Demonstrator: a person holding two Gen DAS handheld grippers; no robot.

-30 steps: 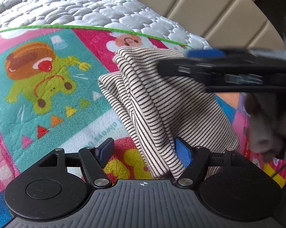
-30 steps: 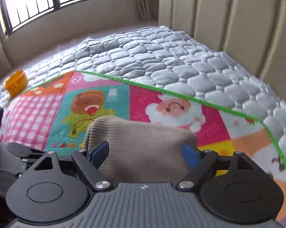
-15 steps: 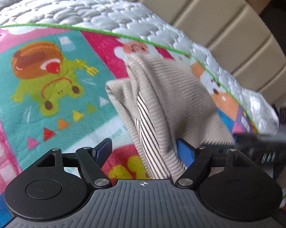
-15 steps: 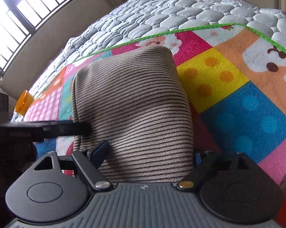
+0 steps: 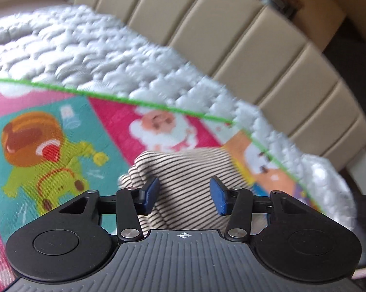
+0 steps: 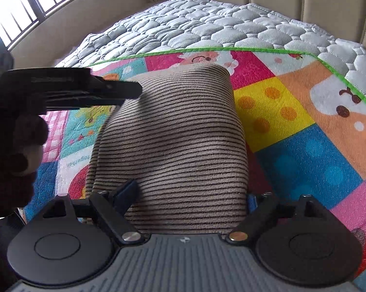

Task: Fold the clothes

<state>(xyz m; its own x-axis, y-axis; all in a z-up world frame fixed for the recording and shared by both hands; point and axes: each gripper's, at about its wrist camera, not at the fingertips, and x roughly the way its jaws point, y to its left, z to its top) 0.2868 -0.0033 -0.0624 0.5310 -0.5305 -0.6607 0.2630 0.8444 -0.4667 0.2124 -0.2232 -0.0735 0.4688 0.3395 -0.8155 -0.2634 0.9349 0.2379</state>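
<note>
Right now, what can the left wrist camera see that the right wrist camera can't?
Only the left wrist view shows the Santa picture clearly and the green cartoon creature whole on the mat. Only the right wrist view shows the barred window, the yellow dotted square and the left gripper from the side. Both show the striped garment, the colourful mat, the grey quilt and the beige headboard.

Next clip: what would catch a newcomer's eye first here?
The striped garment bunched in the middle of the bright cartoon mat, filling the gap of the open right tool. The left tool is open too, its pads apart over the same cloth. Behind lie a grey quilted bedspread and beige padded headboard.
</note>
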